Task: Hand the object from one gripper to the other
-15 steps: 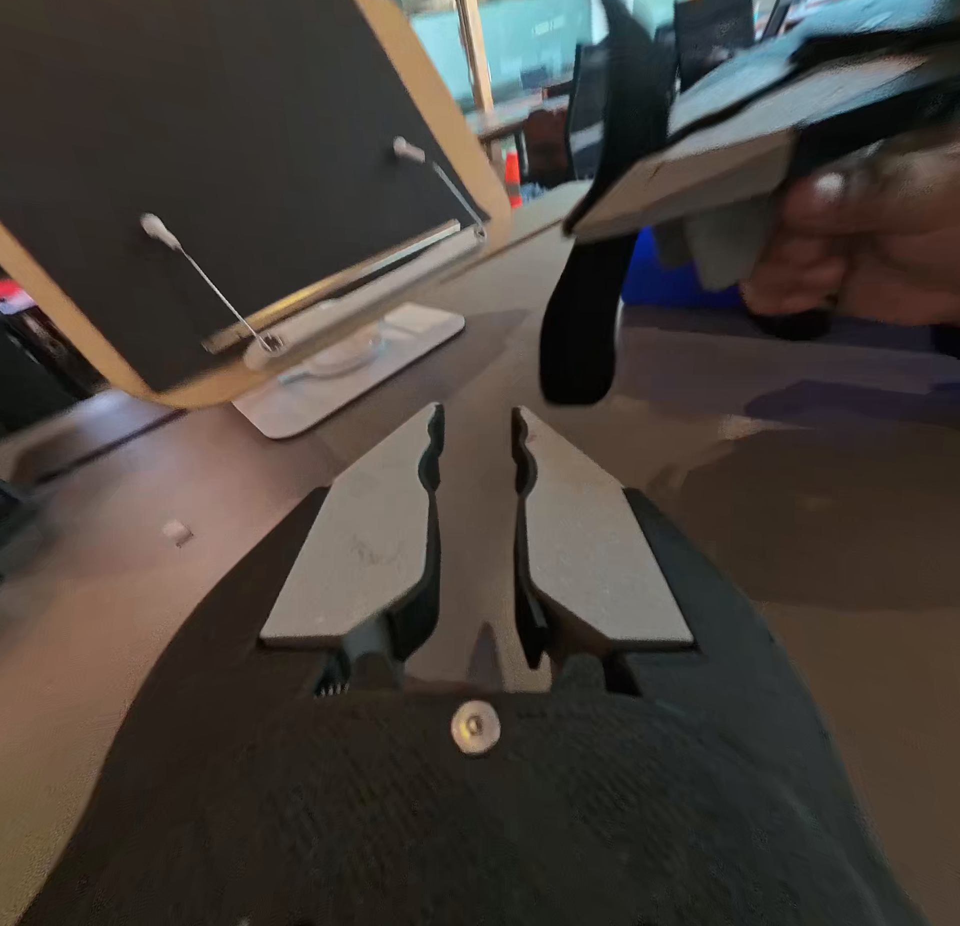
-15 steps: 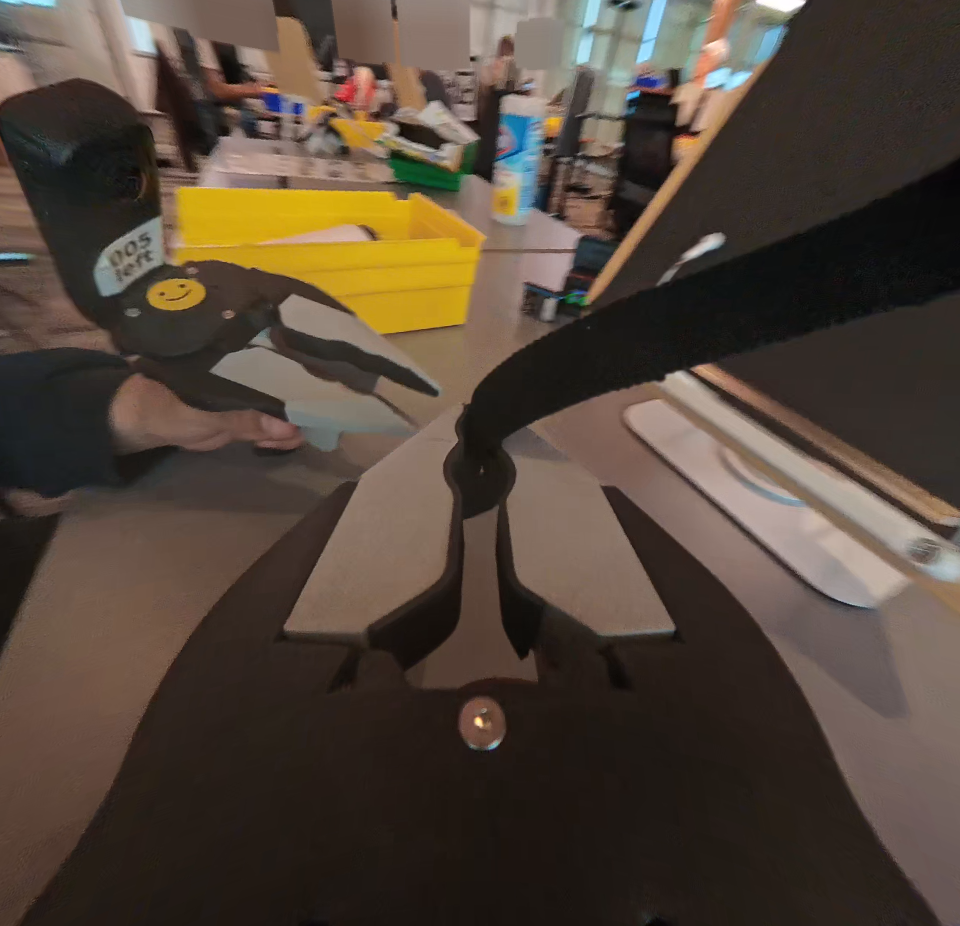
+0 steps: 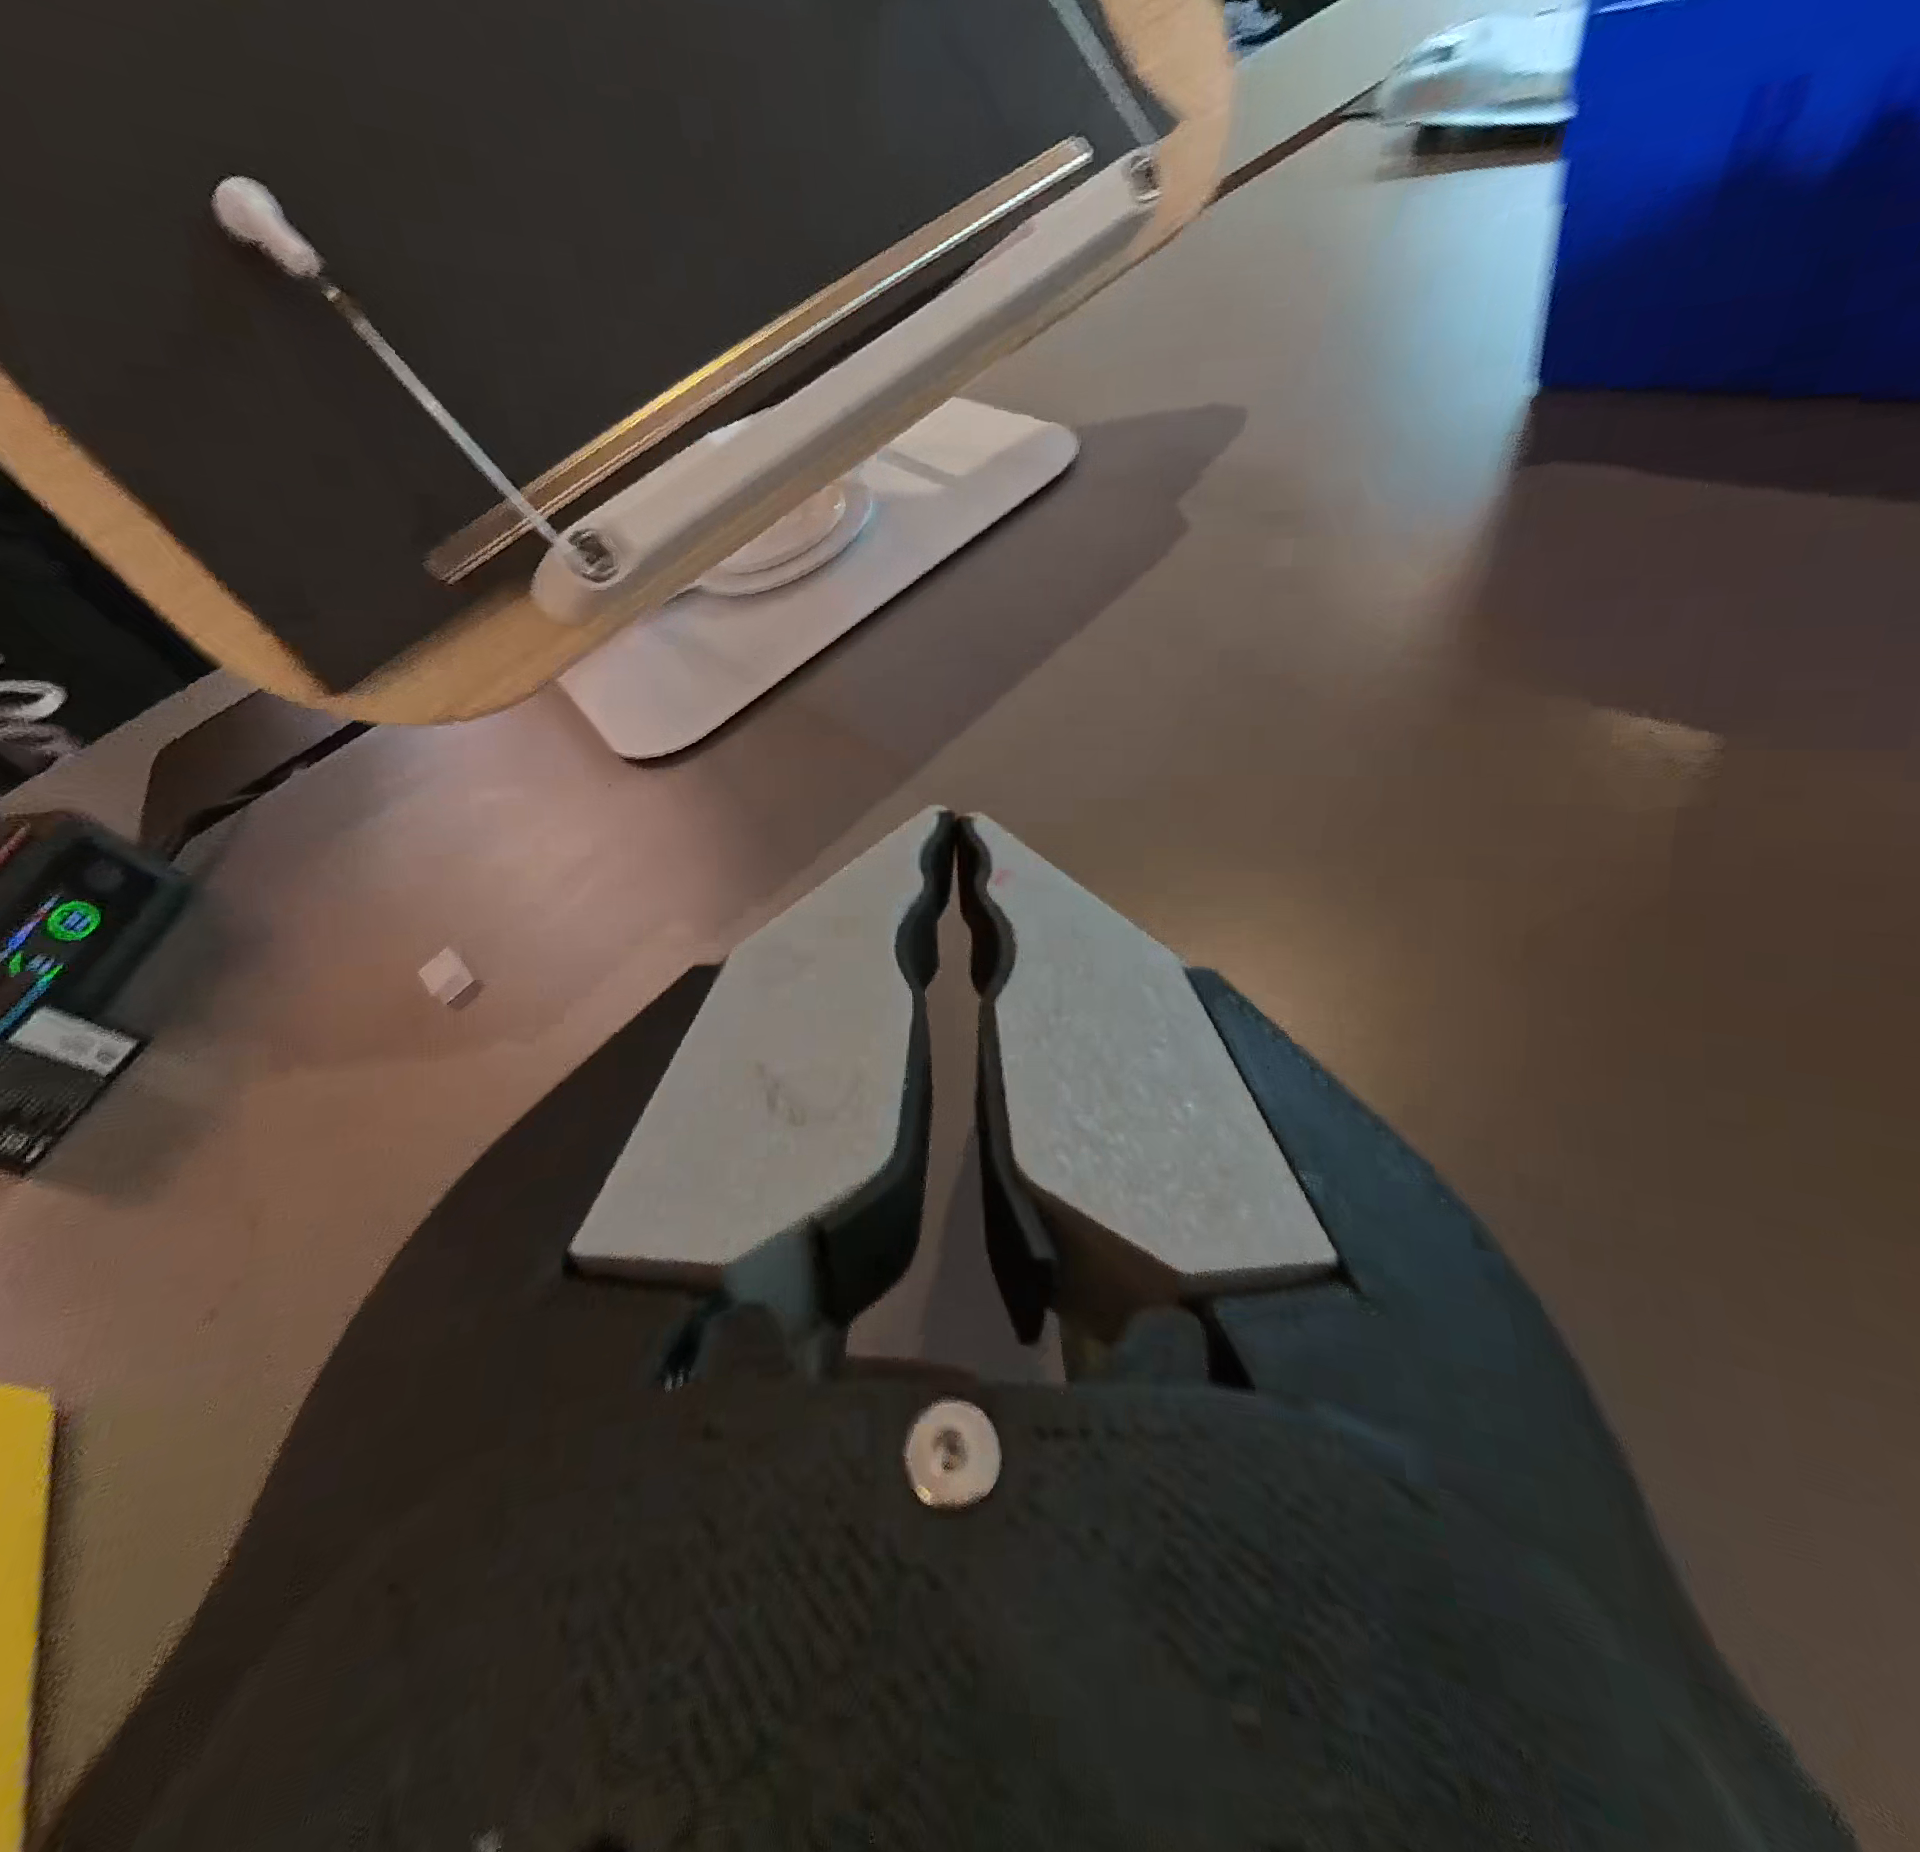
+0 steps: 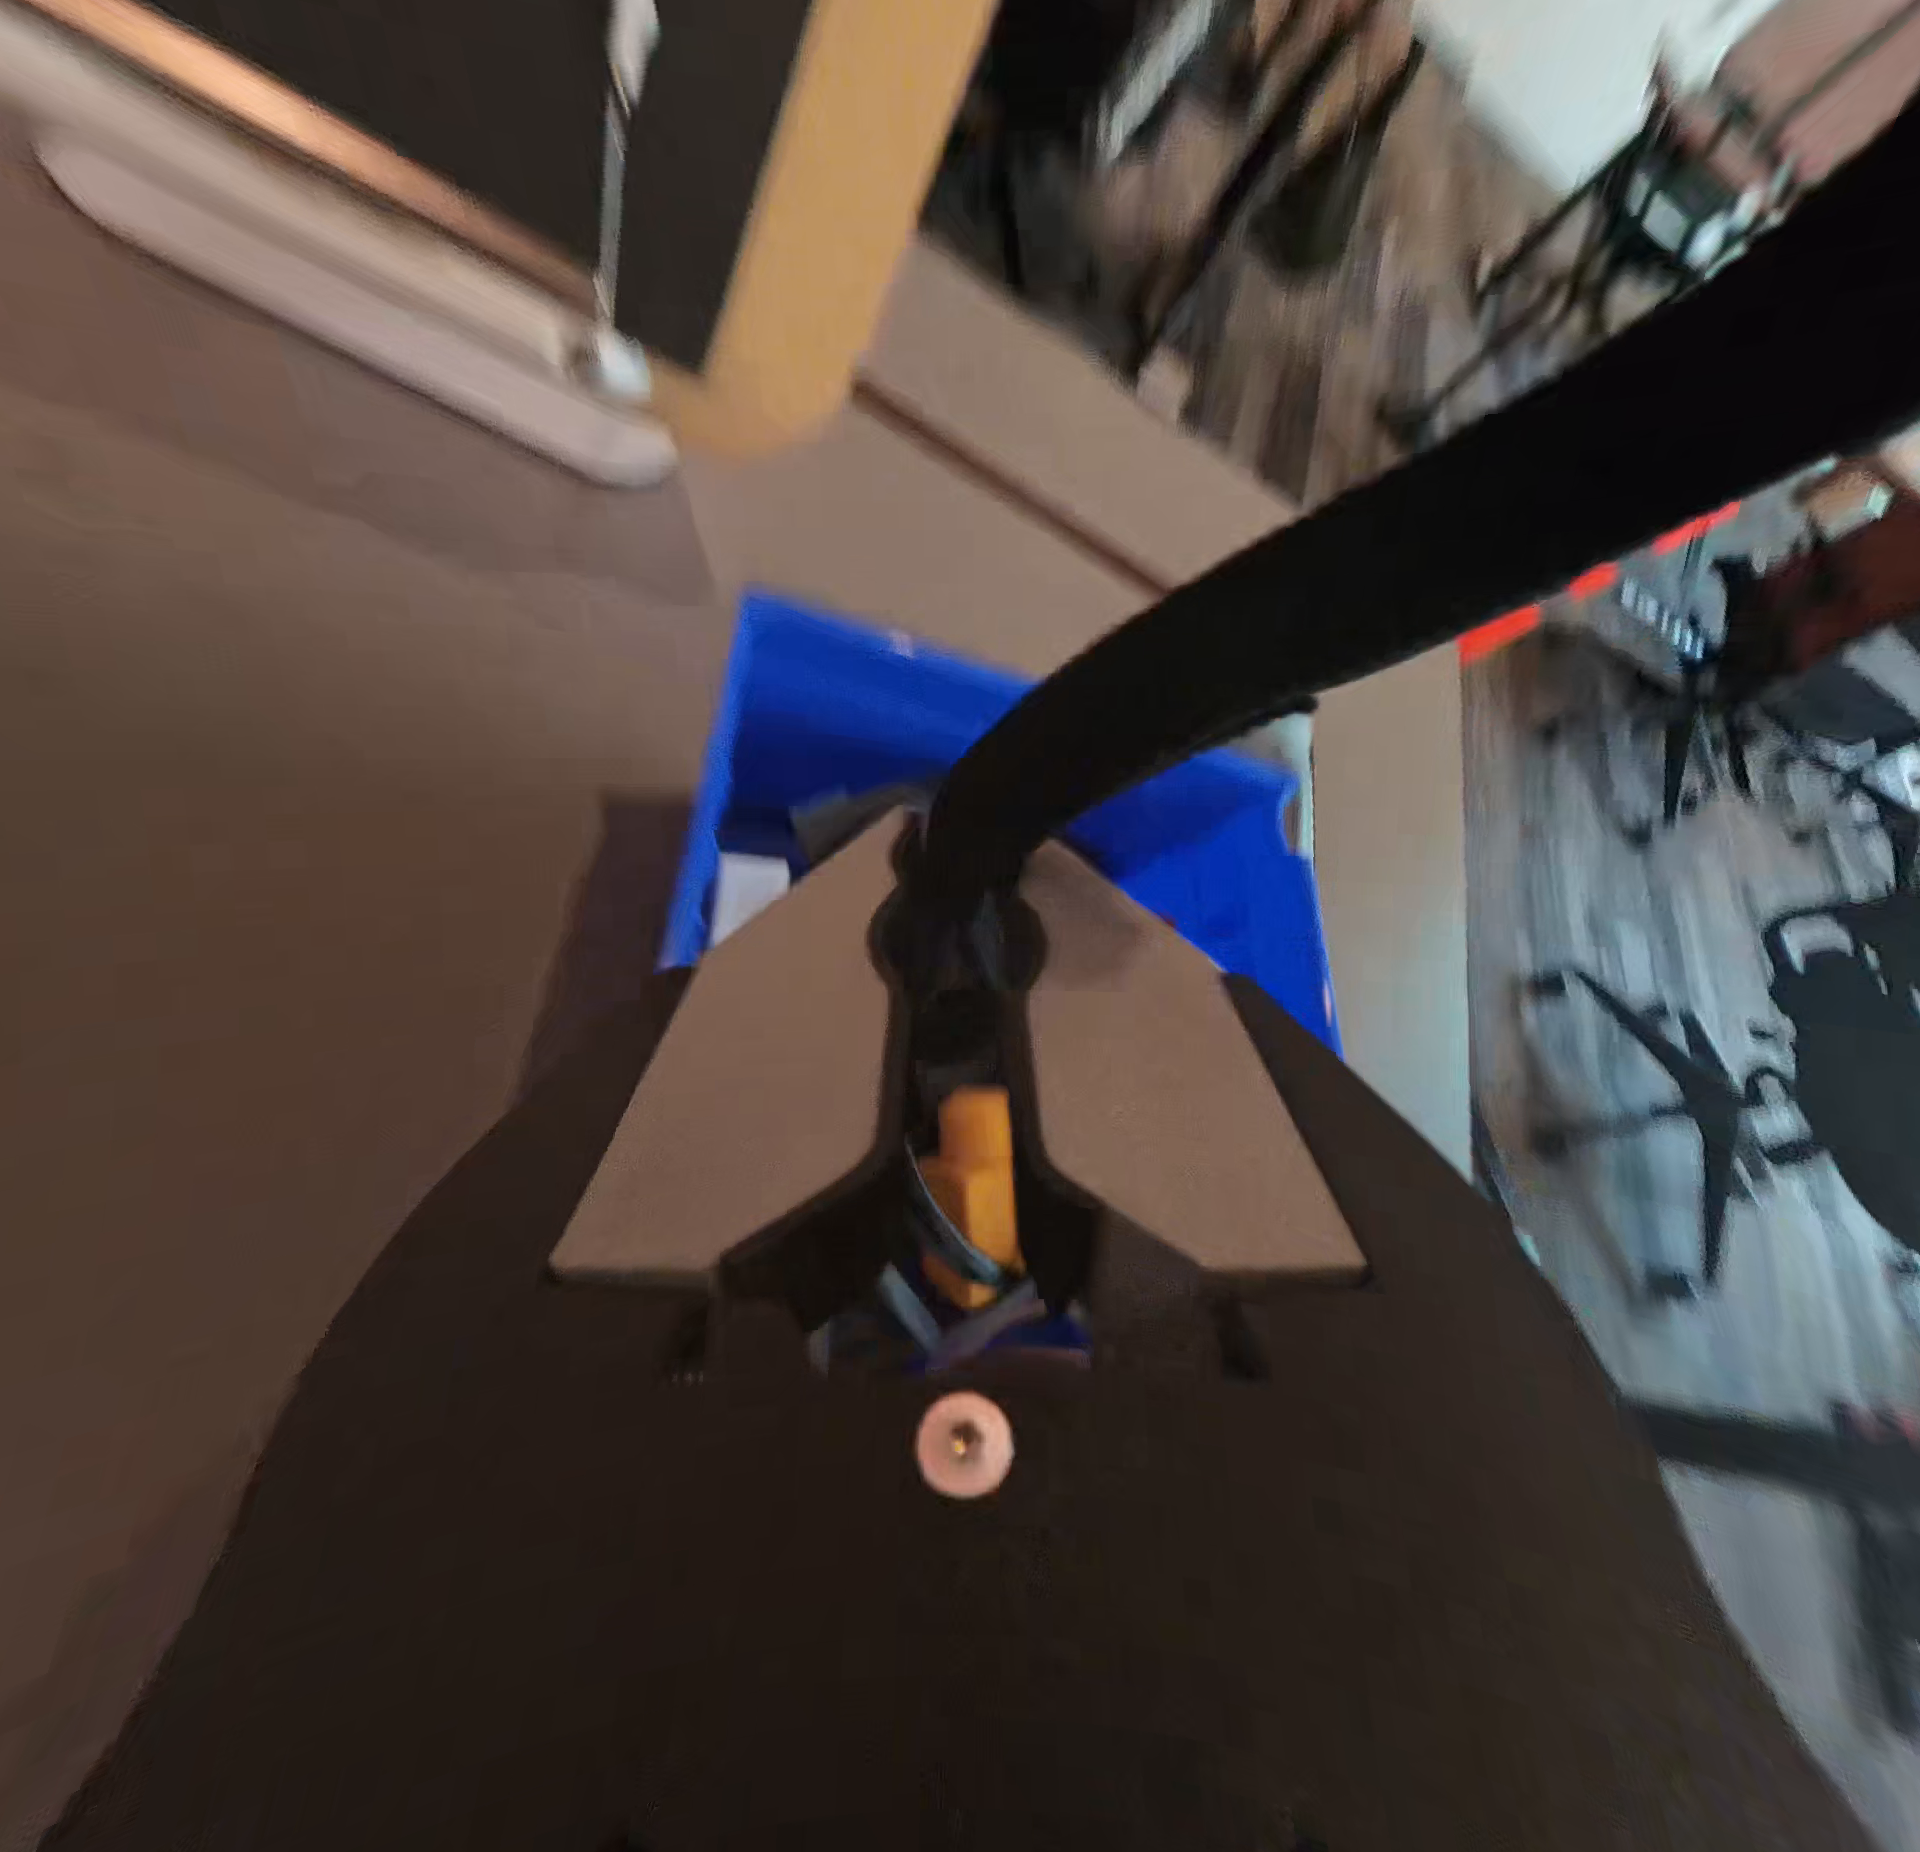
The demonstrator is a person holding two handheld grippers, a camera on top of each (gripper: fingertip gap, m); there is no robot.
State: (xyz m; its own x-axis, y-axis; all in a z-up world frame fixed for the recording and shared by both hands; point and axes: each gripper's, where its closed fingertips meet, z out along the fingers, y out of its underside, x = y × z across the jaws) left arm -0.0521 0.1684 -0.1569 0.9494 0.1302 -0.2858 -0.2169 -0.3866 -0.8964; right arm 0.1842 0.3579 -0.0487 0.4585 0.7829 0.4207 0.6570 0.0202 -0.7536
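So the left hand-held gripper (image 3: 954, 834) is pinched all the way closed with nothing in it, tips touching, hovering over the brown counter (image 3: 1351, 867). Beyond it is a book stand (image 3: 520, 296) (dark board with a light wood edge, tilted back on a white base) with two metal page-holder arms over a pale ledge. Off to the left edge there's a small black device with a lit screen (image 3: 62, 981) lying on the counter, and a tiny white cube (image 3: 449, 974) sits near it, apart from everything else. A blue bin (image 3: 1745, 171) shows at the top right, and a yellow edge (image 3: 21, 1594) pokes in at the lower left.

The right hand-held gripper (image 4: 958, 867) is the one with the goods: its jaws are clamped on the end of a black strap (image 4: 1403, 597), which arcs up and away to the upper right out of frame. It's held above the blue bin (image 4: 831, 690), which has some stuff inside that's too blurry to name (something orange (image 4: 971, 1168) shows through the gap between the fingers). The right view is pretty smeared, so the room behind is mostly a blur of chairs and floor.
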